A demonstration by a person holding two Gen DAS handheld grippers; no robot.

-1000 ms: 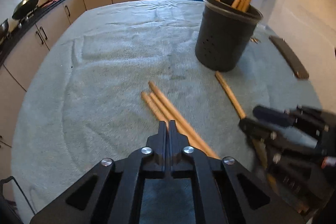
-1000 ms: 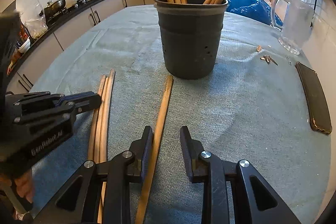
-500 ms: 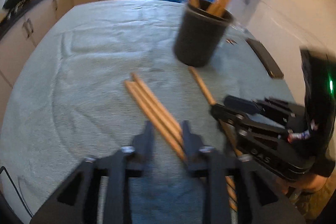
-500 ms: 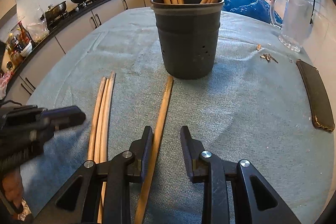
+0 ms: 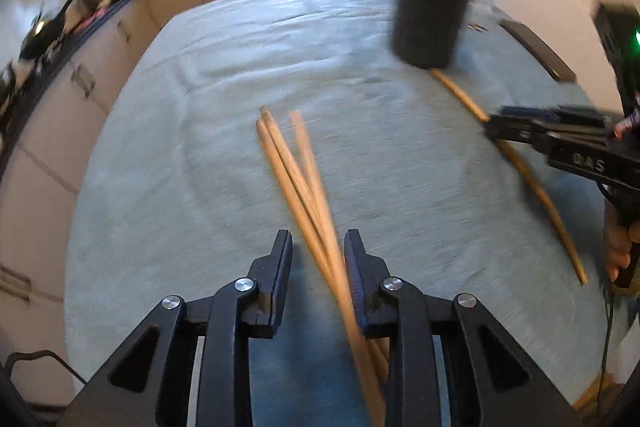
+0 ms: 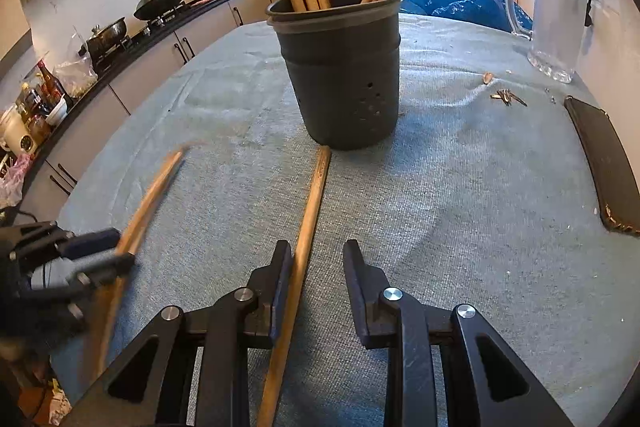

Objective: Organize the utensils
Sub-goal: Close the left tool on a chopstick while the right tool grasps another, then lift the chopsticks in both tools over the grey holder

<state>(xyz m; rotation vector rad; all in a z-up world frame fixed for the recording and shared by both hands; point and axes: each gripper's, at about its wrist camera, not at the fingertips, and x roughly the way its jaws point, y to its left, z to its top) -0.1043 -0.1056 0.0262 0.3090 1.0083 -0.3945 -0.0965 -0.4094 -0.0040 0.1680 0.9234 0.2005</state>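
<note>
sticks: three loose wooden sticks (image 5: 298, 183) on the cloth (image 5: 200, 163), fanned, passing between the left gripper (image 5: 318, 259) jaws
handling: likely light, stiff, smooth, roll-prone; grip mid-shaft
left jaws: closing, not yet clamped
single stick (image 6: 306, 247): between right gripper (image 6: 316, 267) jaws, apart, touching left pad
holder (image 6: 340, 67): beyond, upright, part-filled

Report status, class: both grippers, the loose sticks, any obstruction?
Left gripper closing around three sticks. Right gripper open, single stick against one finger. Holder ahead, path clear.
</note>
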